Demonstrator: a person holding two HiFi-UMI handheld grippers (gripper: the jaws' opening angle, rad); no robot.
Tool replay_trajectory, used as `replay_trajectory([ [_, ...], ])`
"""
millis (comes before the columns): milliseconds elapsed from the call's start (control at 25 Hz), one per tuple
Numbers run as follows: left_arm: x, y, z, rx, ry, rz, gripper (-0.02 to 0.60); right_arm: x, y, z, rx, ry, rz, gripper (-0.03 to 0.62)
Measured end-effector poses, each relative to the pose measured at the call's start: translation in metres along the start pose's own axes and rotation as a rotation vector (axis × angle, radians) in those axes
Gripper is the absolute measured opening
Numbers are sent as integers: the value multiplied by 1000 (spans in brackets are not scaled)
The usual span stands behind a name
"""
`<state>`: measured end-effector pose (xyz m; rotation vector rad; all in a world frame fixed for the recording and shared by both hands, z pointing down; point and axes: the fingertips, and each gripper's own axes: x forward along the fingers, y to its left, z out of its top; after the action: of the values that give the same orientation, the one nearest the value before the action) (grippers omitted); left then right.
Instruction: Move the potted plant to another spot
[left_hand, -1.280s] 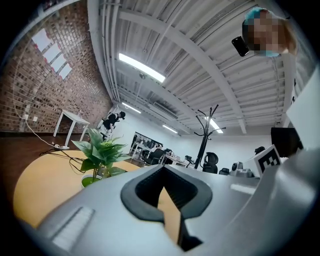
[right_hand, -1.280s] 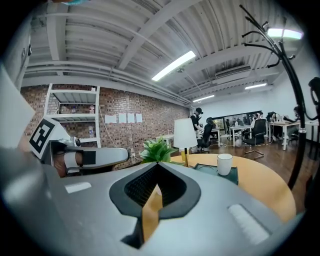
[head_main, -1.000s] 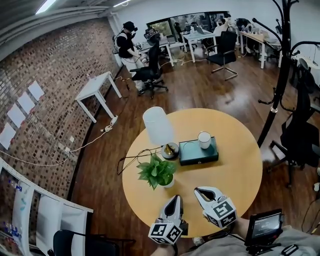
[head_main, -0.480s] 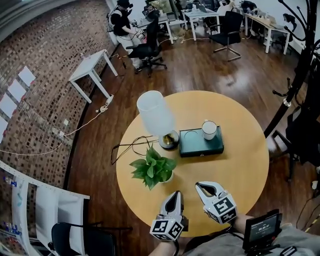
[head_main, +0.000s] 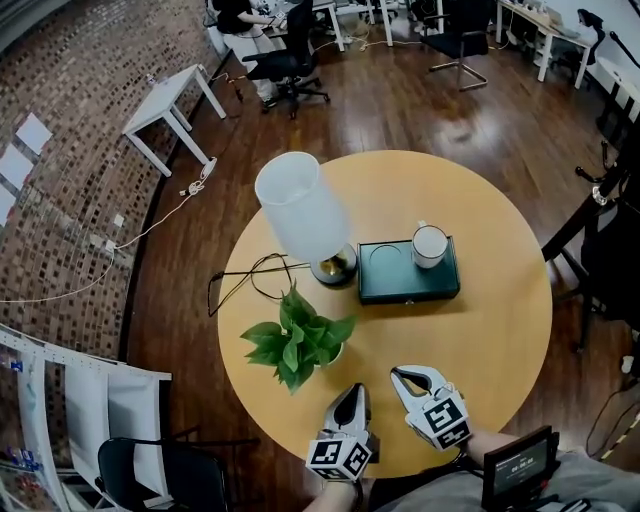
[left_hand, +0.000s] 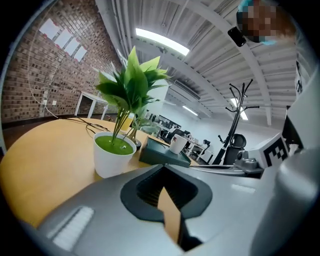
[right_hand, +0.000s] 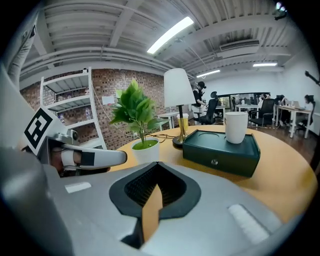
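Round wooden table, potted plant near its left edge, lamp, dark green box, black cable

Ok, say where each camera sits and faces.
Head view: on the person's head, looking steeply down at the table; left tool and right tool show low.
Left gripper view: on the left tool, looking along its shut jaws at the potted plant; right tool at right.
Right gripper view: on the right tool, facing the green box; left tool at left.
All three share the potted plant.
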<state>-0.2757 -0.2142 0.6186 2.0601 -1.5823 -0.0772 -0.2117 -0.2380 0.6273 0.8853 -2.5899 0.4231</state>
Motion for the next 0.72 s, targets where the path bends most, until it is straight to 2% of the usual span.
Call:
replay_trajectory([
  [160, 9, 13, -21, -14, 31, 22, 0, 12, -3, -20, 16, 34, 13, 8],
  [360, 18, 26, -28, -24, 43, 44, 0, 23, -7, -28, 23, 54, 25, 6],
  [600, 28, 40, -35, 32, 51, 94, 2, 33, -11, -31, 28, 62, 37, 7],
  [720, 32, 49, -38, 45, 54, 122, 48, 38, -13, -31, 25, 64, 40, 7],
])
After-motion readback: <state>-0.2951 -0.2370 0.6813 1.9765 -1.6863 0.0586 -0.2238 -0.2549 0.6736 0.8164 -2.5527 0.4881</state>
